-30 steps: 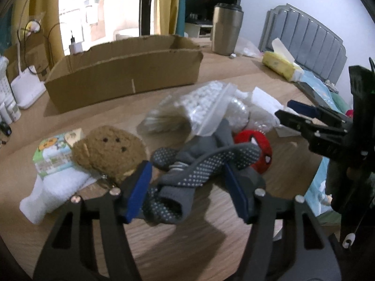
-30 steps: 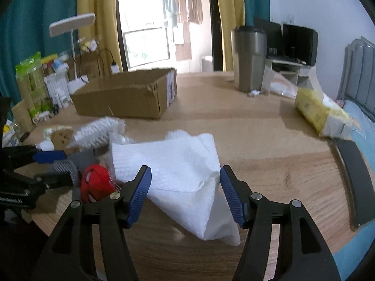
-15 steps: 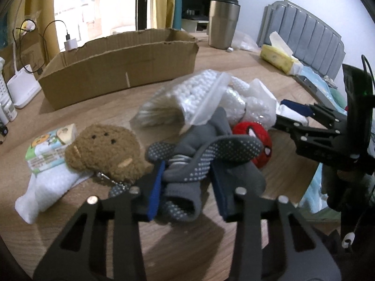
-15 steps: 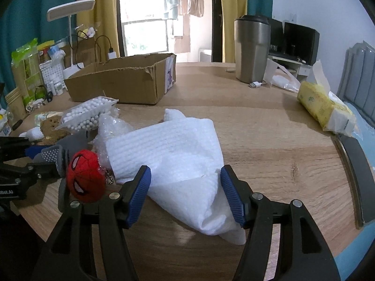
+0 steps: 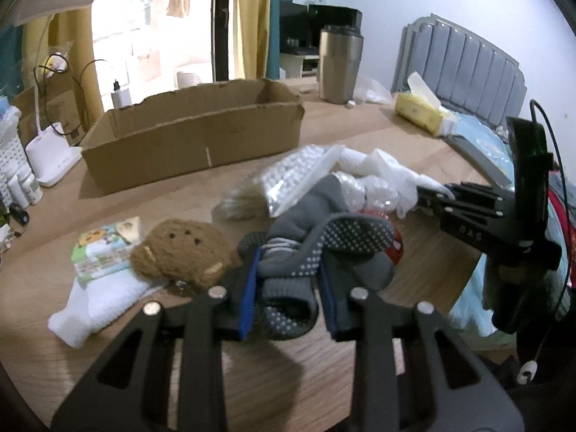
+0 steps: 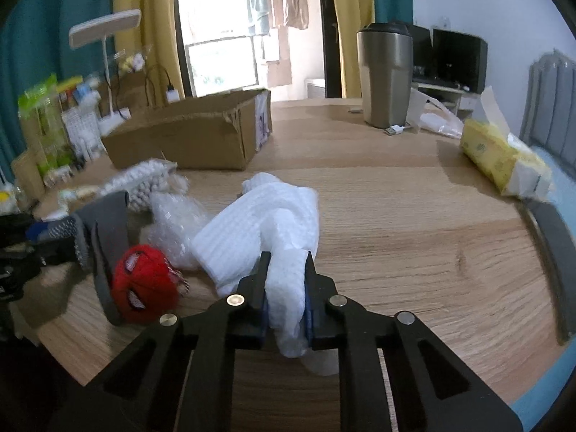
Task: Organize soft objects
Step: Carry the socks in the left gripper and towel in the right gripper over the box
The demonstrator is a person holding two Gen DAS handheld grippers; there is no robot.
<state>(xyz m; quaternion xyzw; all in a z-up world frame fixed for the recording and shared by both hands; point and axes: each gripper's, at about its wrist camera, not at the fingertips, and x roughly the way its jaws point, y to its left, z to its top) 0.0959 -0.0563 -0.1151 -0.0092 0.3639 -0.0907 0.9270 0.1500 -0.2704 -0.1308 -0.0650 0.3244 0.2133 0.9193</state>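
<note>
Grey dotted socks [image 5: 316, 252], bunched, pinched at the cuff between blue pads, resting on the wooden table [image 5: 414, 136]. White ribbed cloth [image 6: 266, 226], crumpled, near end clamped between pads. Red Spider-Man plush [image 6: 144, 284] beside the socks, left of cloth. Brown bear plush [image 5: 180, 252] lies on white towel [image 5: 97, 302]. Open cardboard box [image 5: 194, 140] behind, upright.

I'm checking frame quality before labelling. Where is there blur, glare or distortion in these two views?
Left wrist: window blown out, bead bag motion-smeared, fisheye bends the table edge. Right wrist: window overexposed, red plush and bead bag soft, white cloth fairly sharp.
</note>
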